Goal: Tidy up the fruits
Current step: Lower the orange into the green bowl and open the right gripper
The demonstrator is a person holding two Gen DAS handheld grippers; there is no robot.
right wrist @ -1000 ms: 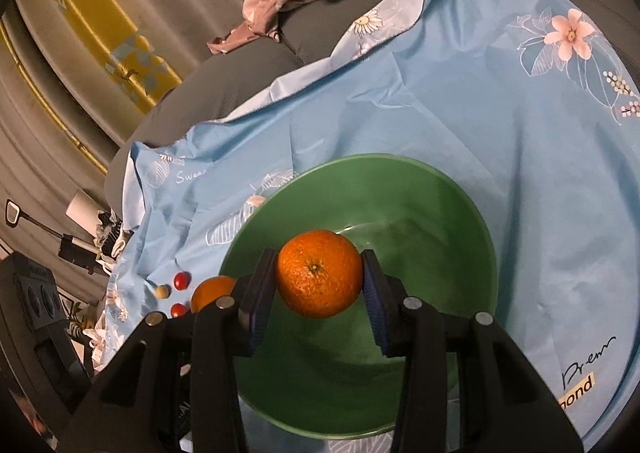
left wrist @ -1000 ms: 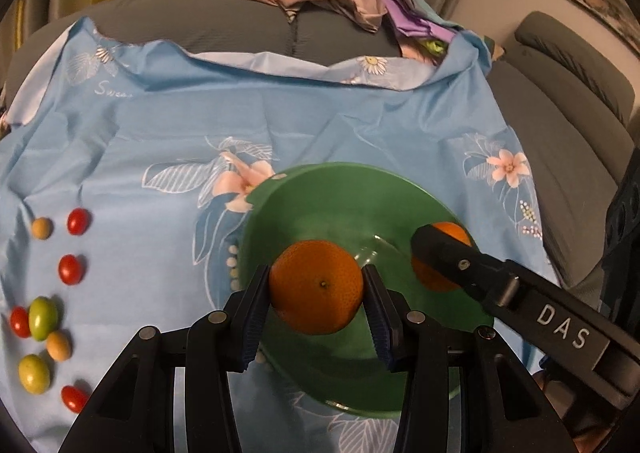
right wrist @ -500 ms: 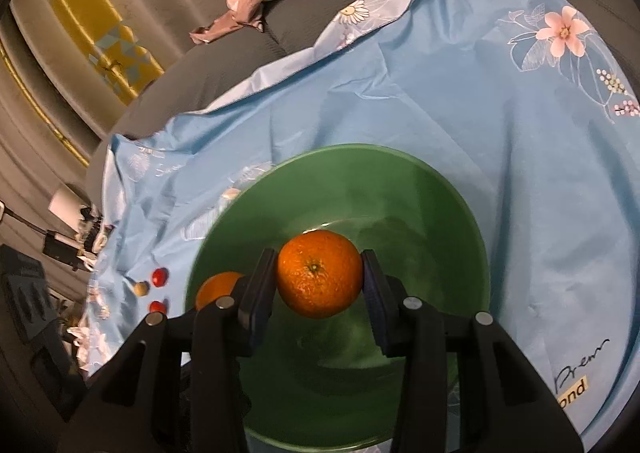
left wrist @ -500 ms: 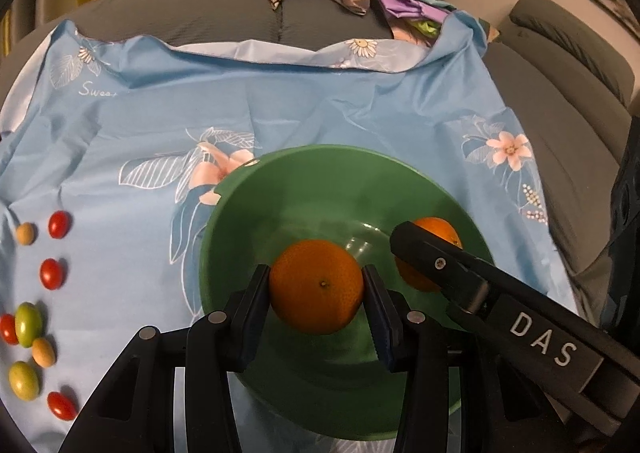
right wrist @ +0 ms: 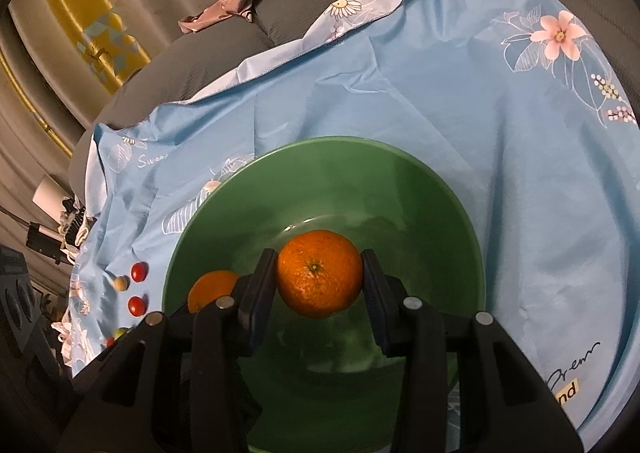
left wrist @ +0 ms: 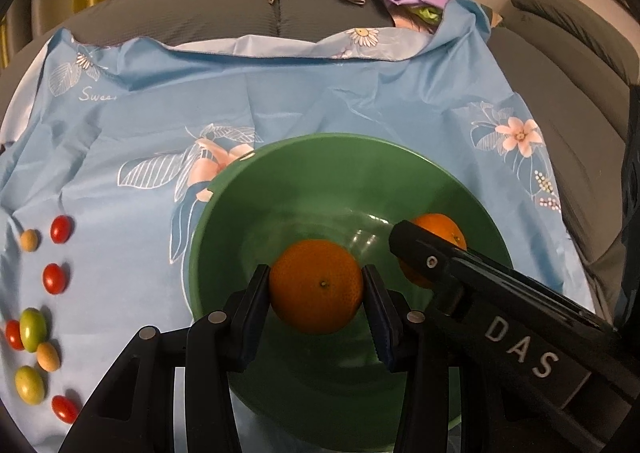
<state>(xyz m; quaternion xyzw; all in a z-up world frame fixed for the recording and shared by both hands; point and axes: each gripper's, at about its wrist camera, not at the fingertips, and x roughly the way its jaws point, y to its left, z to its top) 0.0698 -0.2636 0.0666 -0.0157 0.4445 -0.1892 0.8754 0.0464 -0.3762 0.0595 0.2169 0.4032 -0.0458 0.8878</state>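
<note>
With an orange point(left wrist: 316, 285) clamped in the left hand-held gripper point(left wrist: 316, 309) and another point(right wrist: 320, 273) in the right hand-held gripper point(right wrist: 320, 289), both over the green bowl point(left wrist: 280, 157), each should be lowered near the bottom before being released gently, well apart.

White capitals "DAS" on the side of the right gripper point(left wrist: 424, 253), seen from the left wrist. Cursive white "Swee…", cut off by a fold, on the blue cloth point(left wrist: 320, 93), far left corner. In the right wrist view, black script "Prem…" and, below it, "…nd" on a yellow patch, lower right of the cloth
</note>
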